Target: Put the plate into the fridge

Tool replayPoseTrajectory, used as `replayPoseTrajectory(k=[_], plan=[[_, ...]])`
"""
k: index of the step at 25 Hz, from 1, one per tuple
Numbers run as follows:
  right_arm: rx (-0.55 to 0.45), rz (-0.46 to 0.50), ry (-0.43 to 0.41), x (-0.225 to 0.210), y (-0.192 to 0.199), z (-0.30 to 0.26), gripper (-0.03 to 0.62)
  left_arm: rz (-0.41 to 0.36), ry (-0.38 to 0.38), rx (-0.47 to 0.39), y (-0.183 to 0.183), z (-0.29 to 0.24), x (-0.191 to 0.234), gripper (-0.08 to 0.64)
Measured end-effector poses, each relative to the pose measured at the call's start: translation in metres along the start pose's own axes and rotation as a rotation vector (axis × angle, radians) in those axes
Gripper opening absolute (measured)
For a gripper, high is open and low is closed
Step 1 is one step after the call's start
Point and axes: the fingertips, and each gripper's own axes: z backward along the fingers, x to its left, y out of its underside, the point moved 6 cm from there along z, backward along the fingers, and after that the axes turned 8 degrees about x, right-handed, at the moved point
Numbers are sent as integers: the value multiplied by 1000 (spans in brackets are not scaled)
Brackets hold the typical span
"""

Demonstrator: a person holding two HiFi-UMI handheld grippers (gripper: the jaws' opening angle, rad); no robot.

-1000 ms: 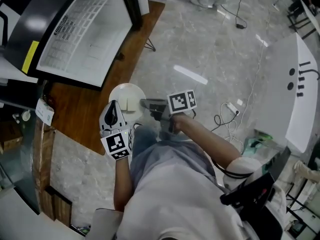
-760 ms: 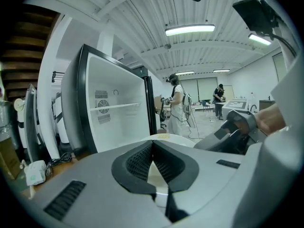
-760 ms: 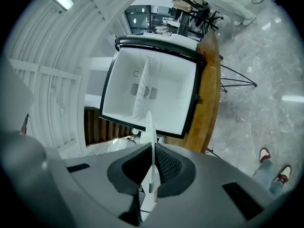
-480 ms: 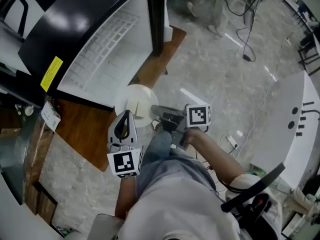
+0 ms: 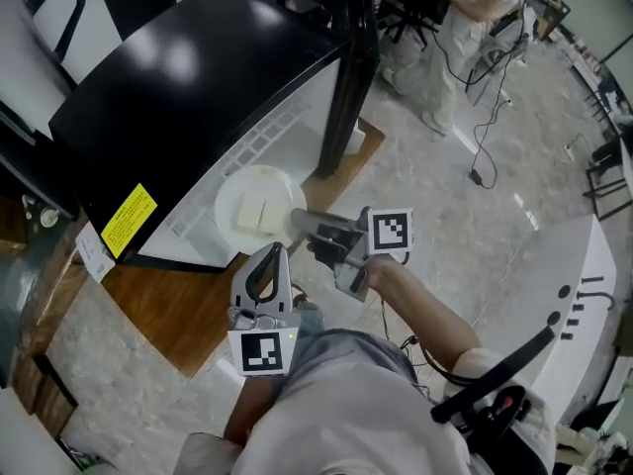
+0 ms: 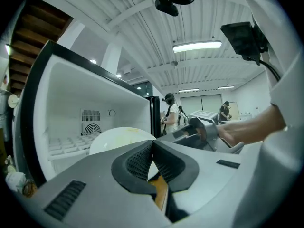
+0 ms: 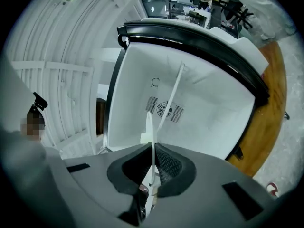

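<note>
fridge (image 7: pixel 209 103) cavity lies open ahead; one thin shelf (image 7: pixel 173 91) splits it, black rim (image 7: pixel 199 39) around.

Head view looks steeply down; both gripper views closely face the fridge (image 5: pixel 178 77) interior.

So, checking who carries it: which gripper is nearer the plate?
Right. The right gripper is clamped on the rim of the plate. The left gripper, jaws together and empty, hangs just short of the plate's near edge.
</note>
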Motion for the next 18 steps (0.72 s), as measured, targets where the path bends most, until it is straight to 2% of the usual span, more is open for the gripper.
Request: replayPoseTrajectory(k=[2,4,7,9,11,15,18], plan=[[19,13,-4,2,-24,-12,26,-20,1,7,-7,-12,5,20],[33,-1,-13,1,-58,-44,26,-6,-17,19,-17,-30,36,20],[45,-49,-47,-3,-110,-88,26,-1,-82,37,-34,-63,84,20],[60,-76,-66,-5,-132,-107,26,8,-140,48,-41,-78,106,20],[83,-87,-70,-5,-141,-122,26,21,-191,51,-45,-82,120,20],[120,-109,-83,-2,-140,-133,26,13,-265,53,-46,-81,120,20],[152,-149,-83,-16,-159,-138,26,35,-320,73,-45,-106,123,20]])
